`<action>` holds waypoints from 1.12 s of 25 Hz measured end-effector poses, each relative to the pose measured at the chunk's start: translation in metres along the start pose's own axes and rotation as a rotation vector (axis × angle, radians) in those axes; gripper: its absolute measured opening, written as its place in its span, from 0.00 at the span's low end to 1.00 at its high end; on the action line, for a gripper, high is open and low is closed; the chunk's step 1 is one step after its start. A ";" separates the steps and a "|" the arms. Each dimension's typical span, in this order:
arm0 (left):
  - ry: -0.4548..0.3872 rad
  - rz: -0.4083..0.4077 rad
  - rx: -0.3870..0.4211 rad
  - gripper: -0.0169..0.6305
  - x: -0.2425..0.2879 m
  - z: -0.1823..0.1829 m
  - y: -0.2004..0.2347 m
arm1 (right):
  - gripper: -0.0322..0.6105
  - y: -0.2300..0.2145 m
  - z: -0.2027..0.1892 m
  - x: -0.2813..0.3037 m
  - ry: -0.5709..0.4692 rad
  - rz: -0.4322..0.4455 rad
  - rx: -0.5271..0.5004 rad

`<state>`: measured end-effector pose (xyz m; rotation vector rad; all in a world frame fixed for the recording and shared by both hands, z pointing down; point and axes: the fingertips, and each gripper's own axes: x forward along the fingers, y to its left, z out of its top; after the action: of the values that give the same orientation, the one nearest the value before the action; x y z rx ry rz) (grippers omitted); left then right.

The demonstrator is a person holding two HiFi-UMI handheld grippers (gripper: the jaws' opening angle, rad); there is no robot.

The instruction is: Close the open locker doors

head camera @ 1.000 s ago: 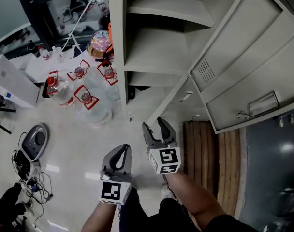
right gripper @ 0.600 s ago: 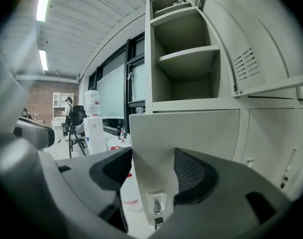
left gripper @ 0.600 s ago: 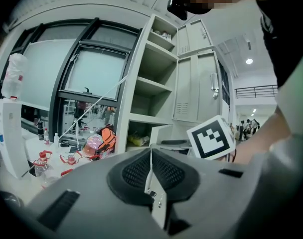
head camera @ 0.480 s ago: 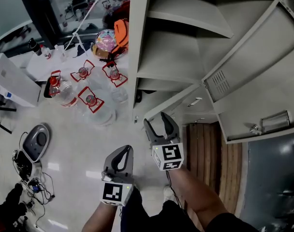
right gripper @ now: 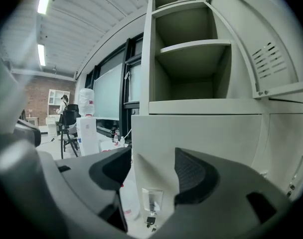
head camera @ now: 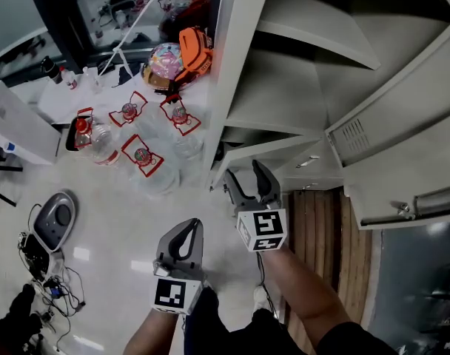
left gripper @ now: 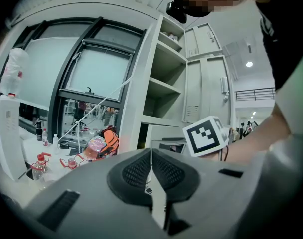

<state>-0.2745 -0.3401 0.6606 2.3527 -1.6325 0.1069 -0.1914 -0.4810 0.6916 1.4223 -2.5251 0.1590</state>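
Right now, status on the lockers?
Left gripper shut, empty. Right gripper just opening, fingers framing lower door edge, no grip. Upper door open too.

The right gripper (head camera: 246,180), jaws just opening wider, unclamped, sits by the lower locker door (head camera: 273,148).

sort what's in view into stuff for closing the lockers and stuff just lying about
For the job:
- low grey metal locker door, ajar
- tall grey vented locker door, swung open

Lying about:
- clear water bottles with red handles
- orange bag
- grey round floor device
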 end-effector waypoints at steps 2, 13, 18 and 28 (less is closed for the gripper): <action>-0.001 -0.005 0.004 0.03 0.001 0.000 0.005 | 0.47 0.000 0.002 0.007 -0.005 -0.006 0.002; 0.001 -0.034 0.018 0.03 0.010 0.000 0.030 | 0.47 -0.002 0.011 0.036 -0.030 -0.038 -0.008; 0.001 -0.041 0.008 0.03 0.012 -0.004 0.034 | 0.47 -0.006 0.012 0.044 -0.033 -0.045 -0.016; 0.007 -0.059 0.003 0.03 0.017 -0.008 0.040 | 0.47 -0.013 0.014 0.057 -0.039 -0.066 0.005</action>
<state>-0.3042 -0.3666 0.6795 2.3971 -1.5599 0.1048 -0.2111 -0.5377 0.6922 1.5231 -2.5059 0.1278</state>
